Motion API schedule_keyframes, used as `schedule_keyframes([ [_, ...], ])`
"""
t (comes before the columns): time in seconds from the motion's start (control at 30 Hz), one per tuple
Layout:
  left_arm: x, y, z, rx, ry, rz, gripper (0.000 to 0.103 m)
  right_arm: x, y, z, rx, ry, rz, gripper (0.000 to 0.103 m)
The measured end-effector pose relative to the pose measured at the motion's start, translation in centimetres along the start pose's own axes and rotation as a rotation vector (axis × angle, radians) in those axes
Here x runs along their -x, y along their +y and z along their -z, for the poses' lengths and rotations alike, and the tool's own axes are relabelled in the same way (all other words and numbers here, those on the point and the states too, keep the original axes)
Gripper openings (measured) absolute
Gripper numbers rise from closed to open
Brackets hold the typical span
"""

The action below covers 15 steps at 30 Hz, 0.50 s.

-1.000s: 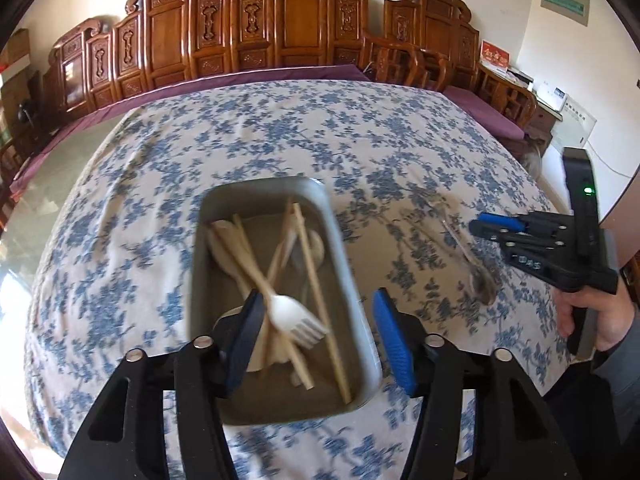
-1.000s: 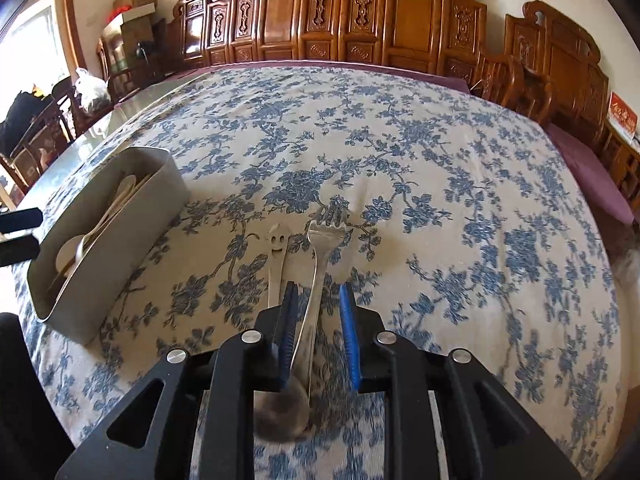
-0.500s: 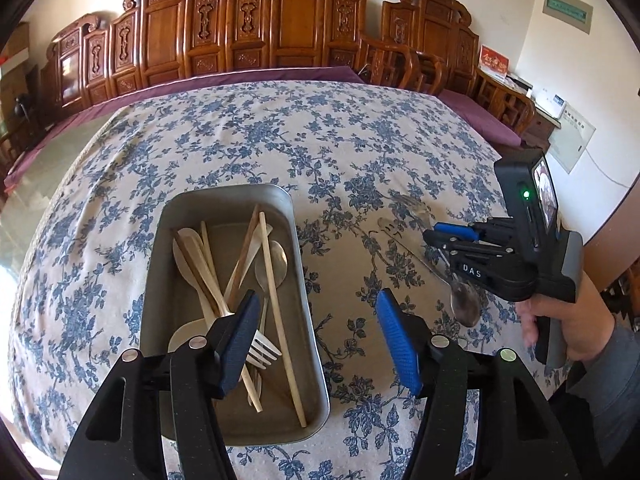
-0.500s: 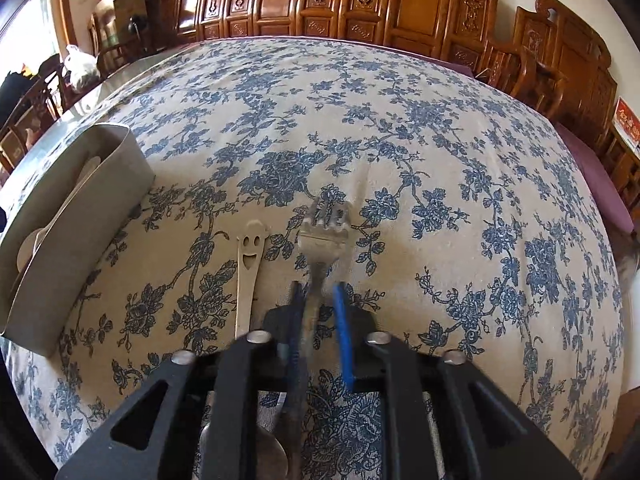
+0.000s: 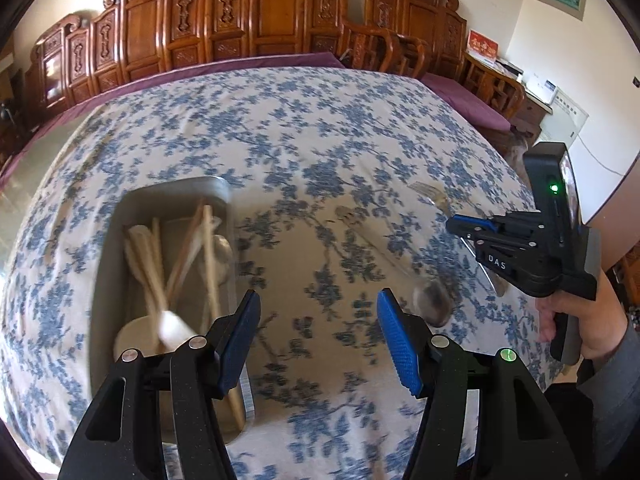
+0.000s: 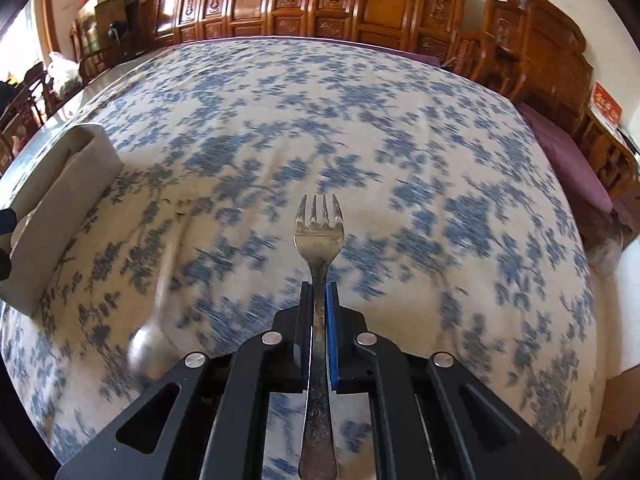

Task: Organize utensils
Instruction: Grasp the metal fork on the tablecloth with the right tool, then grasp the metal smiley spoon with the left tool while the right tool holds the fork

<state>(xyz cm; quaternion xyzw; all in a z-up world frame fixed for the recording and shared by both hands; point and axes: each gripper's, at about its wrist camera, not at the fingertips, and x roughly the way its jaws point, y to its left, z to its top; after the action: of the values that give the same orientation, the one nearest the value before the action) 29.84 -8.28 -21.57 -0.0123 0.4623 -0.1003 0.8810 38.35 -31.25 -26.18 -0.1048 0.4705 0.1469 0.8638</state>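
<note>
My right gripper [image 6: 319,312] jaws are clamped mid-handle on the fork [image 6: 318,236], lifted right of the tray [image 6: 60,200]; thin, stiff, slick steel, likely to pivot, so grip near balance; left gripper [image 5: 318,334] jaws open, empty.

Landmark: my grey tray [image 5: 132,216]; its interior is crowded with wooden utensils [image 5: 188,248], leaving little open floor; my left gripper [image 5: 318,336], jaws wide apart, hangs just right of the tray's near corner; right of the tray, a metal spoon [image 5: 430,300] lies on the floral tablecloth [image 5: 280,128]; beyond the tray, the cloth is bare up to the carved wooden chairs [image 5: 256,16].
</note>
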Motion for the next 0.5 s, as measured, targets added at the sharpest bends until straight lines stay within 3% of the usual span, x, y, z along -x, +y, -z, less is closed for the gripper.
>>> schedule_keyframes([
  [0.5,-7.7,-5.4,-2.0,0.015,0.141,0.006,0.058,0.3,-4.0,0.4,-0.114,-0.011,-0.044,0.008],
])
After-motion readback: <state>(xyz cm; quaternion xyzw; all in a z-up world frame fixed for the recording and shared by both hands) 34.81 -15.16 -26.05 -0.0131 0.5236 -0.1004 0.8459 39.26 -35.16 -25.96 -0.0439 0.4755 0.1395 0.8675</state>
